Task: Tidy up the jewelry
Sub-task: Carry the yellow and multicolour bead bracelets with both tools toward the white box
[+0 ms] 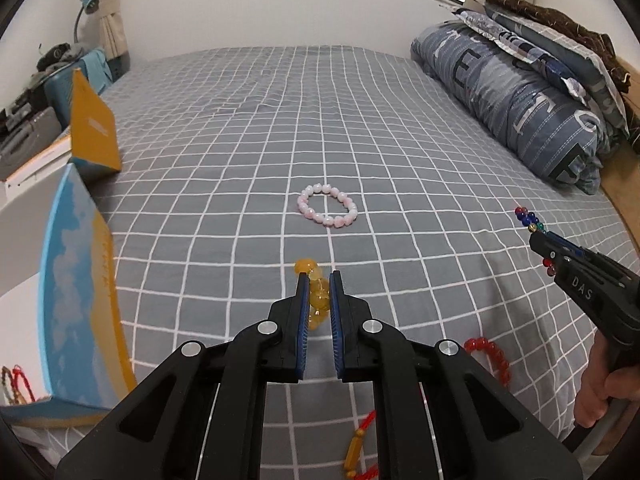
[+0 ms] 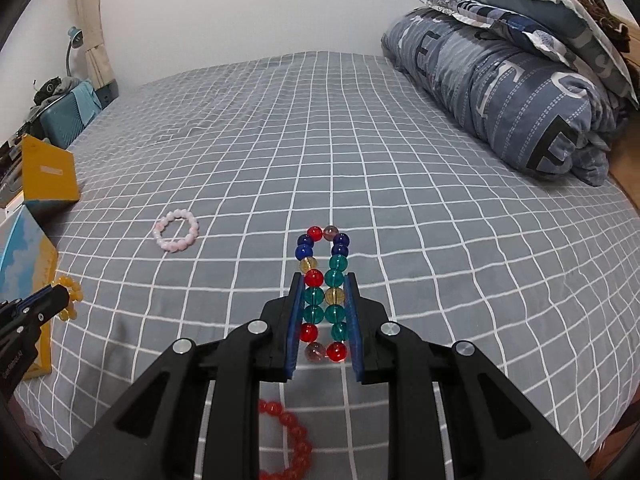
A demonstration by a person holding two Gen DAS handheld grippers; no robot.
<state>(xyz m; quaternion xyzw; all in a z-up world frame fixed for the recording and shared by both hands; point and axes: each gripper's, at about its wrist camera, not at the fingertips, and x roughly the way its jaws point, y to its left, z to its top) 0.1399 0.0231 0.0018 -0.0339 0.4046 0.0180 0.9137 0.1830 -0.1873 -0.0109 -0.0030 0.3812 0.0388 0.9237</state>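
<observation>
- Bead bracelets: 4 total
  - 1 pink bracelet (image 1: 327, 205), flat on the bed (image 1: 256, 128)
  - 1 yellow bracelet (image 1: 316, 296), between the left gripper (image 1: 319, 280) fingers
  - 1 multicolour bracelet (image 2: 325, 292), between the right gripper (image 2: 324, 280) fingers
  - 1 red bracelet (image 2: 292, 436), on the bed
- Red cord with amber bead (image 1: 358, 444): 1
- Grippers: 2, two fingers each
- Boxes (image 1: 86, 292) at left edge: 2, blue and yellow
- Rolled duvet (image 2: 504, 96): 1
- More strung pieces (image 1: 14, 384) at far left: count unclear

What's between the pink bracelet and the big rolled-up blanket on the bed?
Nothing. In the right wrist view, only bare checked bedsheet stretches from the pink bracelet to the rolled blanket.
</observation>
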